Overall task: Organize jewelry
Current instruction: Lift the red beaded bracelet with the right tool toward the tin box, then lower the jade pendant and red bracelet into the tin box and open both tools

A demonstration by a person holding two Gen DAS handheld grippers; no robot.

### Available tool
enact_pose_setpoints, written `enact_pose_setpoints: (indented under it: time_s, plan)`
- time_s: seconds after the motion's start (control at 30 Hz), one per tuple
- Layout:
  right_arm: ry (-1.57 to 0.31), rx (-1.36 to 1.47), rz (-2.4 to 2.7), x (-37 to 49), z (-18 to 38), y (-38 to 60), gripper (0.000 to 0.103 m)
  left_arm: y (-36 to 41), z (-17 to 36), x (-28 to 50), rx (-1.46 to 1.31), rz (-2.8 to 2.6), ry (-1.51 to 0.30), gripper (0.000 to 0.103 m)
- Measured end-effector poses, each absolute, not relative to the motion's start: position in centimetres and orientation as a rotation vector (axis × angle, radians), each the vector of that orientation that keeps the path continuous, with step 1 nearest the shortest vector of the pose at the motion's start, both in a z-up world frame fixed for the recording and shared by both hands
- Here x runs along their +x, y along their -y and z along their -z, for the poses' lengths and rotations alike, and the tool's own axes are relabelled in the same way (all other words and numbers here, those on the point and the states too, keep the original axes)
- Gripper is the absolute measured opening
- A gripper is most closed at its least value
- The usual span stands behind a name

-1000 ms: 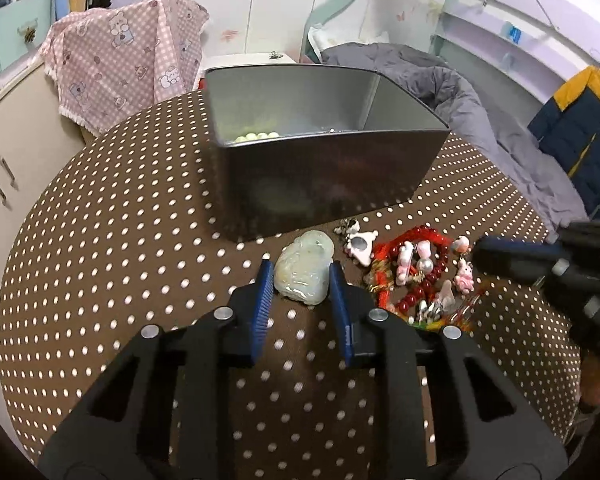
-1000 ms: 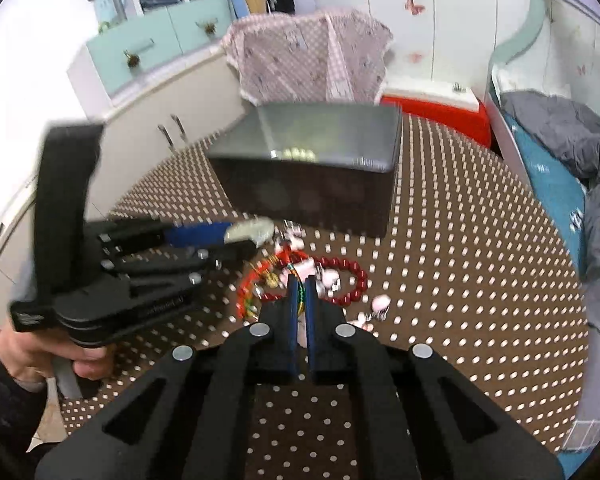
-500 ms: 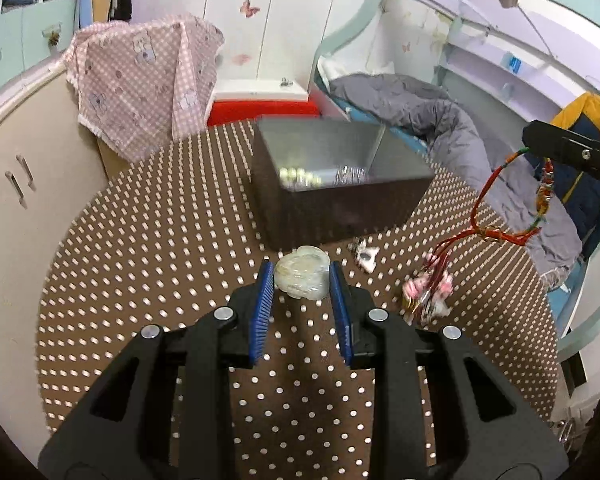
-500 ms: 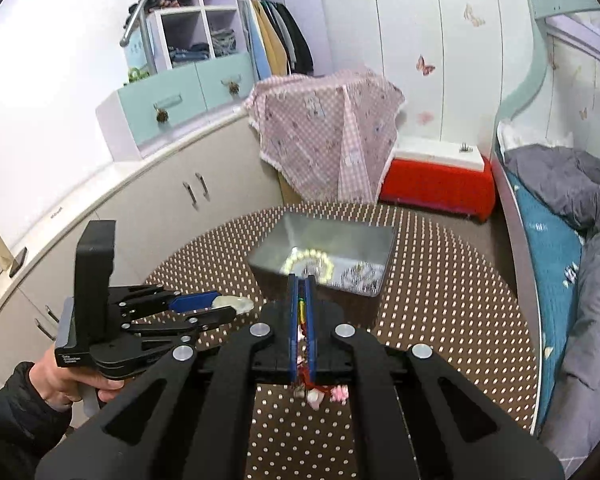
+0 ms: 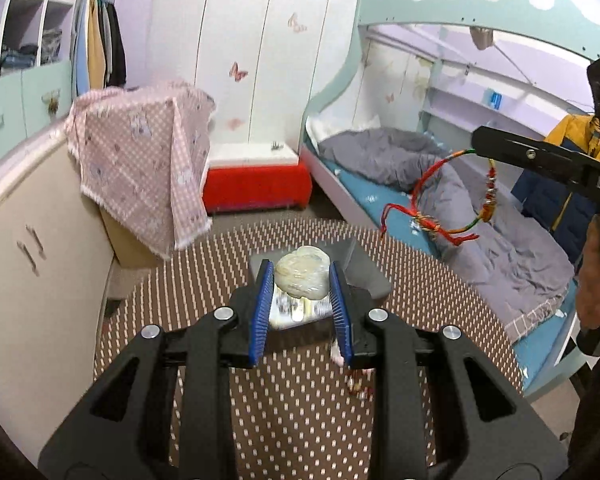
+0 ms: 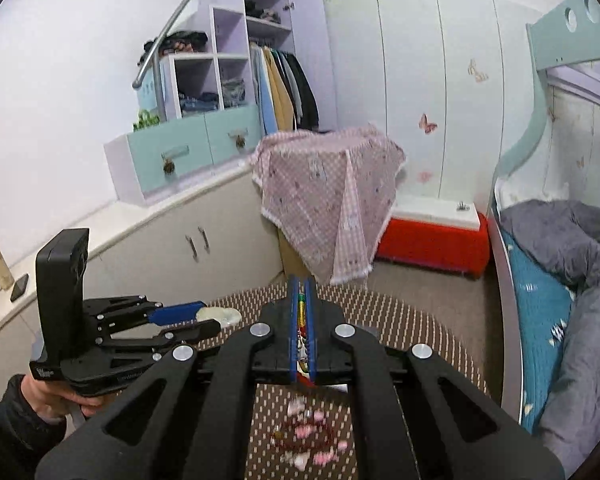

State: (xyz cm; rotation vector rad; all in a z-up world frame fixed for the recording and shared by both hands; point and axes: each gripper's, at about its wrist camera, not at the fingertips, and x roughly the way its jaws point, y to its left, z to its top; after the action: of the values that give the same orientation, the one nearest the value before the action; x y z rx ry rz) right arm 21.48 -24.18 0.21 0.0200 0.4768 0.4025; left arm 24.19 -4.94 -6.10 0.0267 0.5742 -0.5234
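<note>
My left gripper [image 5: 300,276] is shut on a pale carved jade pendant [image 5: 302,274] and holds it high above the grey metal box [image 5: 364,276] on the polka-dot table [image 5: 204,280]. My right gripper [image 6: 300,280] is shut on a red and multicolour cord bracelet [image 5: 440,200], which dangles in the air at the right of the left wrist view. In the right wrist view only a bit of the cord [image 6: 301,312] shows between the pads. The left gripper [image 6: 216,318] with the pendant [image 6: 218,314] sits to its left. Pink and red trinkets [image 6: 312,440] lie below on the table.
A low cabinet [image 5: 28,232] runs along the left. A pink checked cloth [image 5: 148,160] drapes over a box behind the table, next to a red and white chest [image 5: 256,176]. A bed with a grey quilt [image 5: 480,208] stands at the right.
Both grippers have risen well above the table, the left with the jade pendant, the right with the bracelet pulled out of the trinket pile. Both views now look higher into the room.
</note>
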Motion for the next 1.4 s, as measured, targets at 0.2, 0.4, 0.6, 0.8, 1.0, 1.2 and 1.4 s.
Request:
enact_pose_setpoints:
  time_s: [0.2,0.4,0.6,0.8,1.0,1.2,1.4]
  plan:
    - [-0.482,0.052,-0.41,24.4,-0.6,24.4,0.002,6.6,5.0,26.7,0.021,0.532,-0.575,0.028]
    - [-0.581,0.102,-0.401,28.1,2.7,24.3,0.004,7.4,6.1,30.3,-0.02,0.54,-0.649,0.029]
    - [-0.606,0.227,-0.274,29.3,5.3,26.6,0.094,6.5,6.1,31.2,-0.051,0.465,-0.633,0.088]
    - [-0.567,0.244,-0.186,27.5,4.1,27.9,0.095,4.7,5.1,29.4,-0.049,0.379,-0.585,0.093]
    - [-0.524,0.231,-0.162,25.5,2.5,27.7,0.095,3.6,3.5,26.3,-0.03,0.307,-0.514,0.094]
    - [-0.486,0.202,-0.149,23.4,1.2,27.1,0.095,2.4,2.3,23.4,-0.022,0.272,-0.459,0.095]
    - [-0.459,0.175,-0.144,21.0,0.4,26.7,0.095,1.2,1.6,20.9,-0.029,0.245,-0.425,0.095]
